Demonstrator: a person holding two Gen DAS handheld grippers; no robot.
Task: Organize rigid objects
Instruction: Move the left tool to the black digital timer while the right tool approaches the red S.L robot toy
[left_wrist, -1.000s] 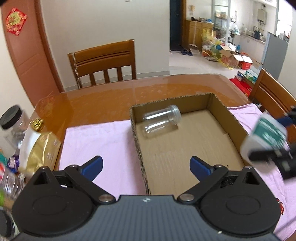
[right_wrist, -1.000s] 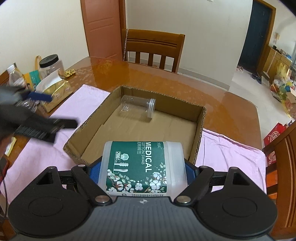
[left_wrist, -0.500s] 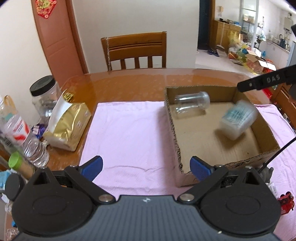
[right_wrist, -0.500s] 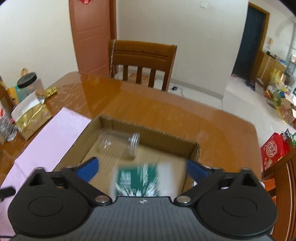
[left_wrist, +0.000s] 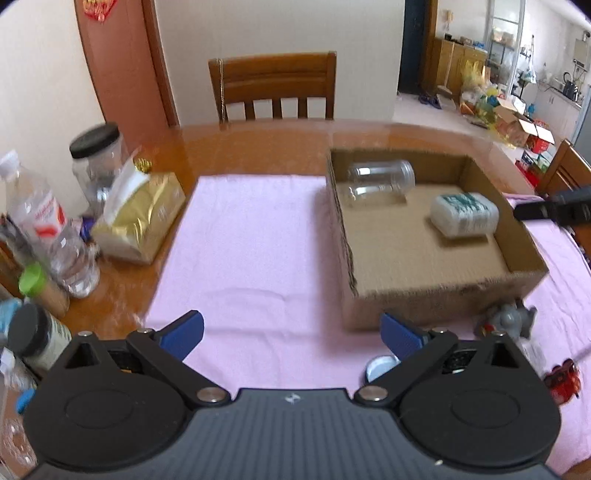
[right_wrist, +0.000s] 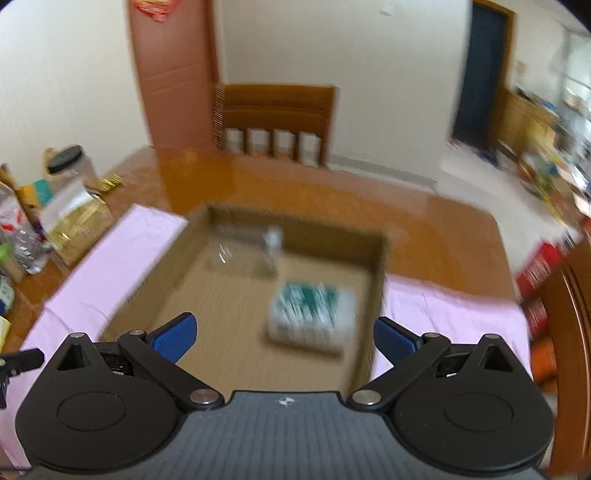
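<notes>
both tongs empty, swab tub in box

left wrist: small grey toy (left_wrist: 511, 318) and red toy (left_wrist: 563, 378) blurred, half cut off by the tong body. left gripper (left_wrist: 291, 332) spread wide w/ nothing between fingers, over pink cloth (left_wrist: 251, 236). white cotton swab tub w/ green label (left_wrist: 464, 215) lies on its side in brown cardboard box (left_wrist: 424, 295), near clear plastic jar (left_wrist: 380, 179).

right wrist: heavy blur, label unreadable. right gripper (right_wrist: 284, 338) spread wide, empty, above the box.
</notes>
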